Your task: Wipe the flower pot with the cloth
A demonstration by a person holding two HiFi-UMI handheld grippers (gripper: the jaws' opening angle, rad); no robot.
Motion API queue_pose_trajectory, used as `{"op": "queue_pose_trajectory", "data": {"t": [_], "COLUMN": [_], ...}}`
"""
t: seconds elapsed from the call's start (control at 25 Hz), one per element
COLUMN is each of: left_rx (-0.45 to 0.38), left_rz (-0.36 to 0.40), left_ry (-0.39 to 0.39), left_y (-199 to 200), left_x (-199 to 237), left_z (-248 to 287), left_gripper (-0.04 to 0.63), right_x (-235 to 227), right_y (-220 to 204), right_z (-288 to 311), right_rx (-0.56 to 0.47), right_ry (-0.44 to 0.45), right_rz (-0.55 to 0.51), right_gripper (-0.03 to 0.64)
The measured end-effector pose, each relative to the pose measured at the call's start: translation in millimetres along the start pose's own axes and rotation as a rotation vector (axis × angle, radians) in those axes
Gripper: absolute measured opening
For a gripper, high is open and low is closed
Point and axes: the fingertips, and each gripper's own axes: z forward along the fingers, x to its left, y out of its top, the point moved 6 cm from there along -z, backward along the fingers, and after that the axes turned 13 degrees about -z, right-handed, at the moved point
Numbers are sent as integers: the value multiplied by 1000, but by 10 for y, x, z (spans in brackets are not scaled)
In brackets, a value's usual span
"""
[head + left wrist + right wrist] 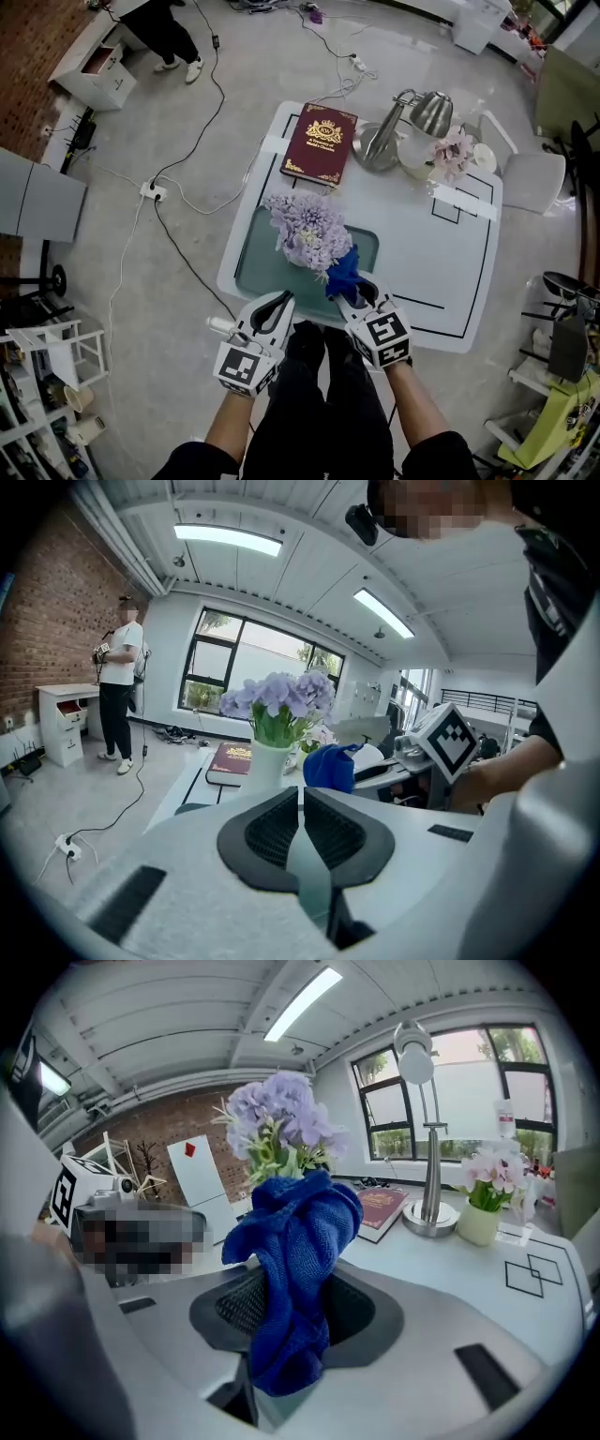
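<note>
A white flower pot [265, 762] with purple flowers [308, 230] stands on the green mat [255, 270] at the table's near side. From the head view the blooms hide the pot. My right gripper [349, 287] is shut on a blue cloth [343, 272], which it holds just right of the flowers, close to them. In the right gripper view the cloth [295, 1241] bunches up out of the jaws, with the flowers [277, 1129] right behind. My left gripper [278, 302] hovers at the table's near edge, left of the pot, shut on nothing [301, 795].
Farther back on the white table [450, 272] lie a dark red book [320, 143], a metal desk lamp [412, 116] and a small pot of pink flowers [452, 154]. Cables and a power strip [153, 191] run over the floor at left. A person [119, 686] stands by a white cabinet.
</note>
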Motion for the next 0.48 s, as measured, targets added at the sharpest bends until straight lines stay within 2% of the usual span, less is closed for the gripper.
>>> {"op": "queue_pose_trajectory", "data": {"t": [0.2, 0.48], "left_rx": [-25, 5], "left_rz": [-44, -60], "left_ry": [30, 98], "left_y": [-43, -131], "left_x": [116, 245], "left_z": [171, 356], "left_gripper": [23, 23], "right_x": [-216, -308], "right_y": [-67, -398], "right_z": [286, 581], "right_rx": [25, 111], "right_ry": [59, 181], "right_rz": [-61, -73], "right_gripper": [137, 137]}}
